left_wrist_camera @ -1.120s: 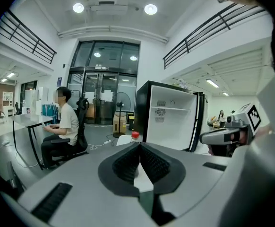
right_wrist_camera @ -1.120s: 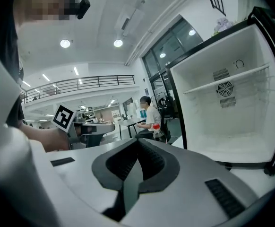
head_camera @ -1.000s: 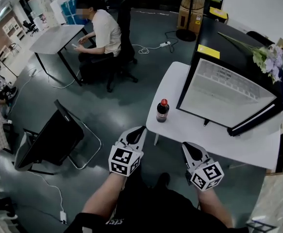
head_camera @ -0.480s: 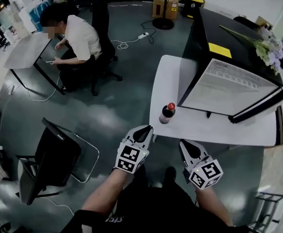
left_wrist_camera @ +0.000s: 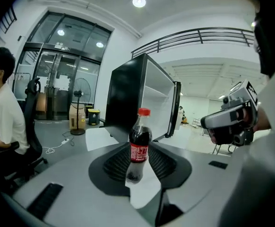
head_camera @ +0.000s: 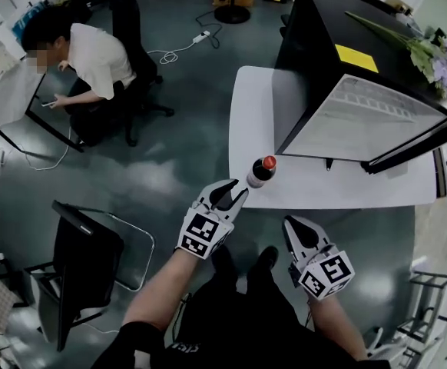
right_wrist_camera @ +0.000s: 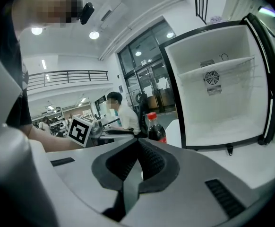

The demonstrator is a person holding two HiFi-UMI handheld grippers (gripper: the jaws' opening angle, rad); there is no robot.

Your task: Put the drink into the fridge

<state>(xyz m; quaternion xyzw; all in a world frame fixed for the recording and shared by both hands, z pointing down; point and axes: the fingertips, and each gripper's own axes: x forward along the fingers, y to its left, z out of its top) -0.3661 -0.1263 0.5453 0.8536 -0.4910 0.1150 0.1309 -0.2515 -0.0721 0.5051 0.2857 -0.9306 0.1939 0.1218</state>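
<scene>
**Stage of the task.** The bottle of dark drink stood on the white tabletop, close to its near left corner and just outside the lower left corner of the fridge. It had not been lifted, and nothing had gone into the fridge. The fridge rested on the same tabletop toward the far edge. Its door hung open on the right side, and its white interior with one wire shelf appeared bare in the right gripper view.

**Tongs.** The left tongs pointed at the bottle from the near edge. Their jaws had just been opening and stood partly apart. In the left gripper view the bottle was framed in the gap between them, but the pads pressed on nothing, and in the head view the tips lay just short of the bottle. The right tongs hovered off the near edge with their jaws together and held nothing.

**Attitude of the bottle.** The bottle was upright, its long axis vertical. Its red cap pointed up and its base sat flat on the tabletop. The red label faced the left tongs.

**Remaining steps, as judged.** Almost the whole task remained. The jaws had to close on the bottle's body, carry it right into the open cabinet, set it down upright and let go.
</scene>
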